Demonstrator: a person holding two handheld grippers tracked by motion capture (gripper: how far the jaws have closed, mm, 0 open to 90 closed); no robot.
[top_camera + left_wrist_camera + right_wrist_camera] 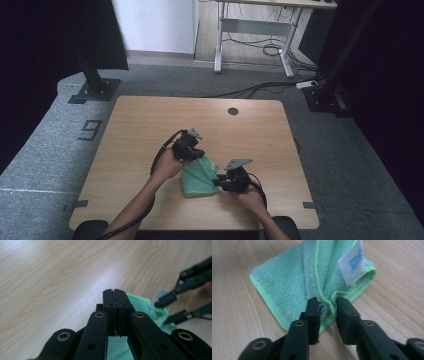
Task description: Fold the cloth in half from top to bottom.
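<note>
My left gripper is pinched tight on the green cloth at the table's near middle, but my right gripper's jaws look slack around a bunched edge, so lifting could drop that corner.

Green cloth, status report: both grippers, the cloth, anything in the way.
Left gripper shut above green cloth. Right gripper jaws part-open, cloth fold bunched between them. Table around it bare.

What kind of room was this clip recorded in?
Probably a lab or office set up for recording: a bare wooden table on grey carpet, black stands beside it, and a desk frame with loose cables behind.
</note>
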